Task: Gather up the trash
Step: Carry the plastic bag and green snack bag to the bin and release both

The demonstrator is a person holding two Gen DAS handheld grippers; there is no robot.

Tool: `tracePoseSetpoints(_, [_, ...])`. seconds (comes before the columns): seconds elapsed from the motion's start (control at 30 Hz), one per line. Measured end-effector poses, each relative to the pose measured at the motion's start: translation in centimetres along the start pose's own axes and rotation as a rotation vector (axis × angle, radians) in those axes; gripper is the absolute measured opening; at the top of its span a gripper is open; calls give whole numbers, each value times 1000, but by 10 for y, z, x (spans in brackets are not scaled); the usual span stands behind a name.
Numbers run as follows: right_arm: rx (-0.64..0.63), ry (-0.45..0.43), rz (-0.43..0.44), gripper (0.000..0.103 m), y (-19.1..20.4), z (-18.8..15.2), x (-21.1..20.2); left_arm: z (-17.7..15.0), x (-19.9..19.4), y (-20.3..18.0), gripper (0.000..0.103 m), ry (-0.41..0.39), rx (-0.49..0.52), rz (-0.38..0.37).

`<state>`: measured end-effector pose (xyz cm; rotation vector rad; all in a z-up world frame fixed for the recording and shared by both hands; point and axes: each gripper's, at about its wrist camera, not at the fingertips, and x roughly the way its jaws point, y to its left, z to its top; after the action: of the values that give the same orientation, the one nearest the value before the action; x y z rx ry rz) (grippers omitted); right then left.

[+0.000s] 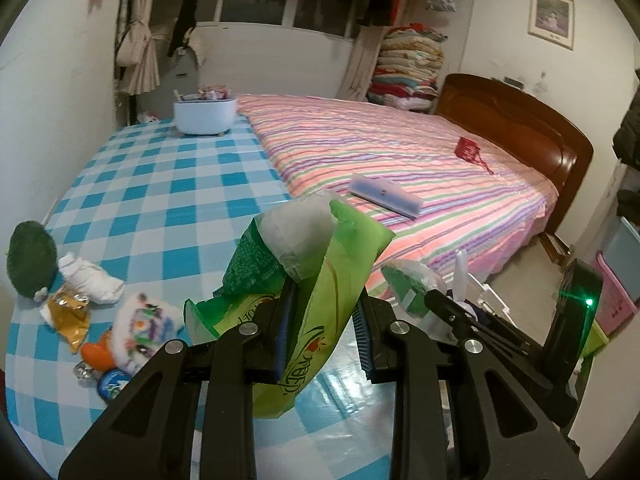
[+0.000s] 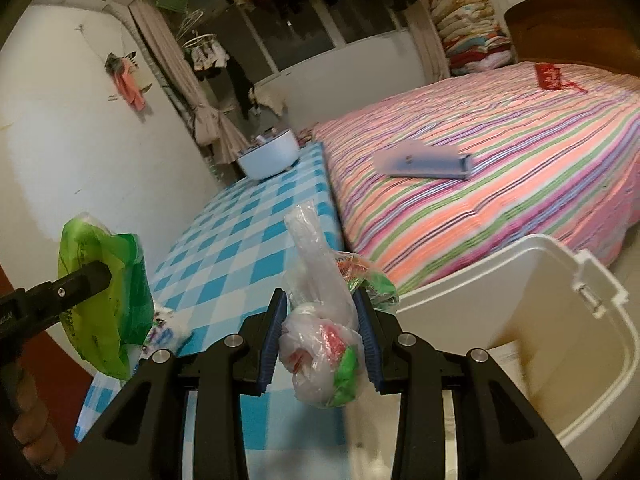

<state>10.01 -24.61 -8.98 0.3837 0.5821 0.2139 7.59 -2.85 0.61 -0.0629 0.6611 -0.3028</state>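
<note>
My left gripper point(image 1: 324, 332) is shut on a green plastic wrapper point(image 1: 320, 280) and holds it above the blue checked table point(image 1: 168, 184). The same wrapper shows at the left of the right wrist view point(image 2: 104, 296). My right gripper point(image 2: 320, 336) is shut on a clear plastic bag with red and green bits inside point(image 2: 324, 336), next to the open white bin point(image 2: 540, 320) at its right. More trash lies on the table's left: a gold wrapper point(image 1: 70, 312), a white crumpled piece point(image 1: 94, 280) and a printed wrapper point(image 1: 140, 324).
A white tub point(image 1: 204, 114) stands at the table's far end. A striped bed point(image 1: 400, 168) runs along the table's right side with a blue box point(image 1: 386, 196) and a red item point(image 1: 468, 148) on it. A green round object point(image 1: 30, 258) sits at the table's left edge.
</note>
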Motion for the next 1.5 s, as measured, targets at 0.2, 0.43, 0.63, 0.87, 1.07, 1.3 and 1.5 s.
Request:
tracePoseSetpoints(0.2, [9,-55,-74,34,-21,4,-21,1,6,-23,26,7,35,-38])
tracePoseSetpoints(0.43, [13,-99,-144,34,-40,5,-40,-2,14,-51,26,17,86,-80])
tracePoseSetpoints(0.63, [26,-130,-185,36,-55,5,-52,-8,24,-69,26,35,117,-110])
tracePoseSetpoints(0.87, [54,-177,-197,36,-66,7,-64,-11,30,-81,26,39,131,-148])
tracePoseSetpoints(1.07, [84,-210,-202,36,-75,8,-72,-16,37,-92,26,52,145,-192])
tracePoseSetpoints(1.3, [120,-235,-208,36,-83,9,-78,-24,54,-102,26,95,160,-245])
tracePoseSetpoints(1.5, [136,-251,-215,36,-87,10,-82,-30,66,-110,26,129,170,-278])
